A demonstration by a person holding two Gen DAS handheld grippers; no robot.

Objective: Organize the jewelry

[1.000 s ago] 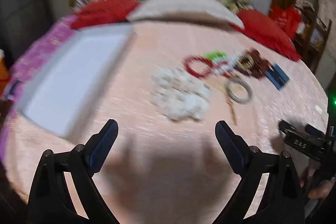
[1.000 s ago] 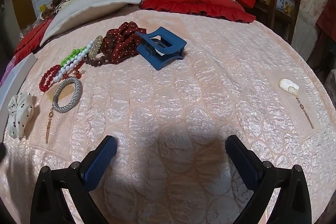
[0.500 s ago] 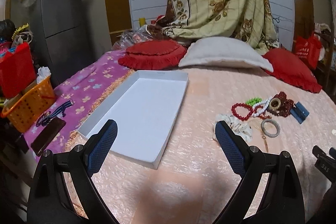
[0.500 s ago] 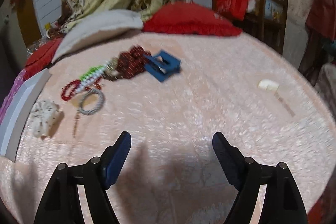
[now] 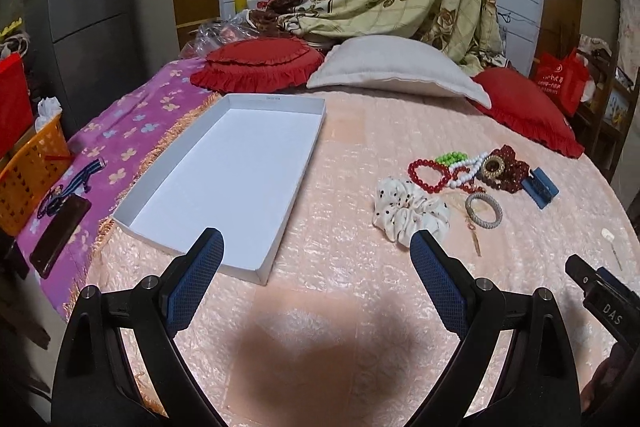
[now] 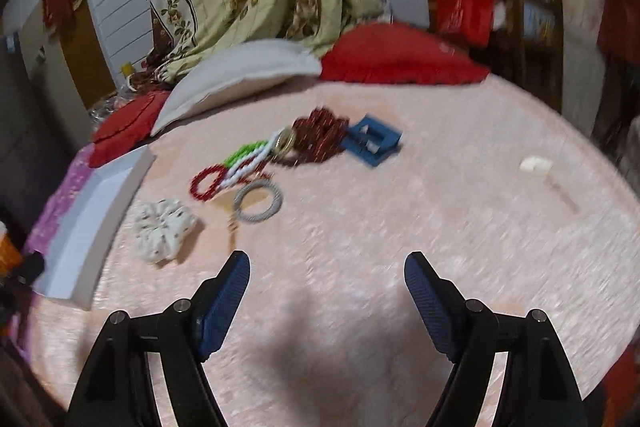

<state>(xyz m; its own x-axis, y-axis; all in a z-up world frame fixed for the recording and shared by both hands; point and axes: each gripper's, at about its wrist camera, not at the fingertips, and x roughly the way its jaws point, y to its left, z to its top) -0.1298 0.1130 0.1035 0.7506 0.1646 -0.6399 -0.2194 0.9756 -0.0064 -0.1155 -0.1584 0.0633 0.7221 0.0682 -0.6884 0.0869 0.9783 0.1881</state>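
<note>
A pile of jewelry lies on the pink bedspread: a red bead bracelet (image 5: 427, 173), green beads (image 5: 452, 158), a white bead strand (image 5: 466, 174), a grey bangle (image 5: 484, 209), a dark red scrunchie (image 5: 512, 167), a blue hair claw (image 5: 541, 187) and a white dotted scrunchie (image 5: 408, 211). An empty white tray (image 5: 236, 171) lies to their left. My left gripper (image 5: 316, 255) is open, held above the bed's near edge. My right gripper (image 6: 326, 267) is open and empty, short of the bangle (image 6: 258, 202). A small white earring (image 6: 536, 163) lies apart at the right.
Red cushions (image 5: 260, 63) and a white pillow (image 5: 396, 67) line the bed's far side. A purple blanket (image 5: 120, 139) with a dark phone (image 5: 60, 231) lies left of the tray. An orange basket (image 5: 28, 171) stands off the bed's left.
Both grippers have risen and drawn back from the bed, so the views widened. The left view swung to take in the tray. The right jaws narrowed a little. Nothing was picked up.
</note>
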